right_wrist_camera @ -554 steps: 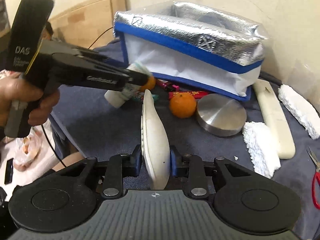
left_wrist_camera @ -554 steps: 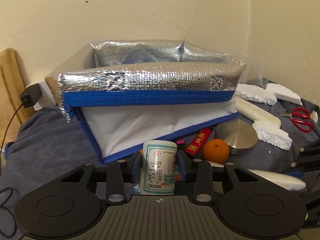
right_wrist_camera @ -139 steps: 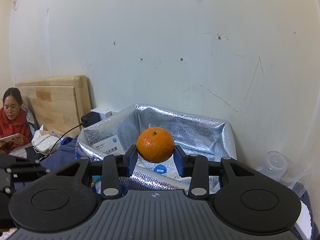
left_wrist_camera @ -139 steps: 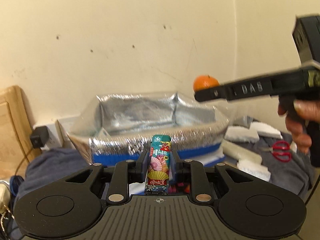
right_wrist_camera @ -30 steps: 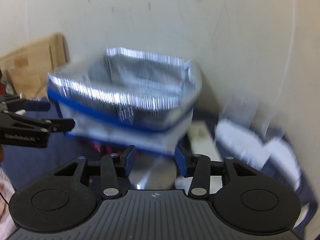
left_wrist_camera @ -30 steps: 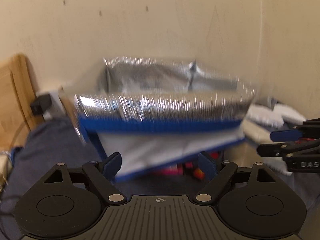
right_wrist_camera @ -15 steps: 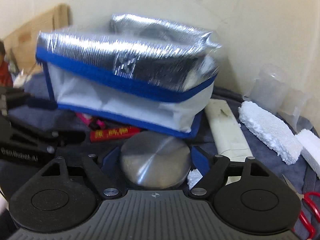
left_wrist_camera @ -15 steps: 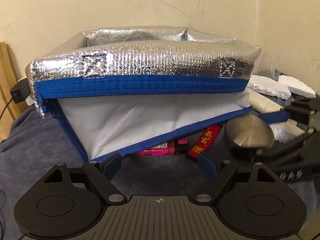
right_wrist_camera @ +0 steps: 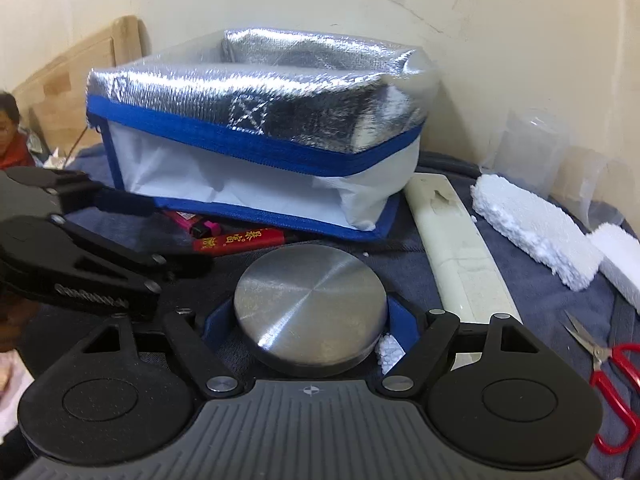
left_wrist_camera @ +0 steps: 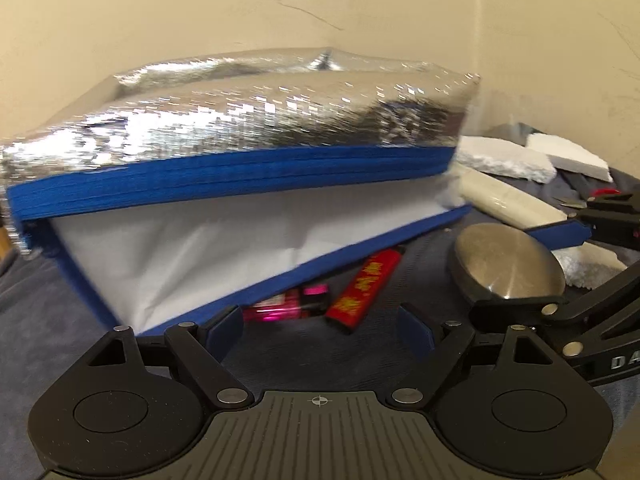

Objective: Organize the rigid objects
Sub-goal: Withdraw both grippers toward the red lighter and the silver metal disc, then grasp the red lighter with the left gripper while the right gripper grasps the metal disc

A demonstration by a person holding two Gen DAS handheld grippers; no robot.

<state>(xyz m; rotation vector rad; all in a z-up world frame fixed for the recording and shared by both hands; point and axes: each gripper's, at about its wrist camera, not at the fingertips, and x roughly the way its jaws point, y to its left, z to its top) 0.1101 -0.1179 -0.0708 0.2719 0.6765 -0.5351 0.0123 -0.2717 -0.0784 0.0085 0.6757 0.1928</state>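
An open foil-lined bag with blue trim (left_wrist_camera: 240, 184) (right_wrist_camera: 256, 132) stands on the grey cloth by the wall. At its front lower edge lie a red lighter (left_wrist_camera: 364, 288) (right_wrist_camera: 240, 240) and a pink lighter (left_wrist_camera: 280, 306) (right_wrist_camera: 192, 222). My left gripper (left_wrist_camera: 320, 332) (right_wrist_camera: 180, 236) is open and empty just short of the two lighters. A round metal disc (right_wrist_camera: 310, 308) (left_wrist_camera: 508, 264) lies flat on the cloth. My right gripper (right_wrist_camera: 310, 322) (left_wrist_camera: 516, 270) is open, one finger on each side of the disc; I see no squeeze on it.
A long cream bar (right_wrist_camera: 460, 260), white foam pieces (right_wrist_camera: 532, 228) and red scissors (right_wrist_camera: 612, 380) lie right of the disc. Clear plastic cups (right_wrist_camera: 528, 140) stand by the wall. A wooden headboard (right_wrist_camera: 80, 64) and a seated person (right_wrist_camera: 8, 128) are at the far left.
Both grippers have come down toward the cloth. The right jaws went from narrow to wide and now flank the metal disc. The left gripper has drawn closer to the lighters.
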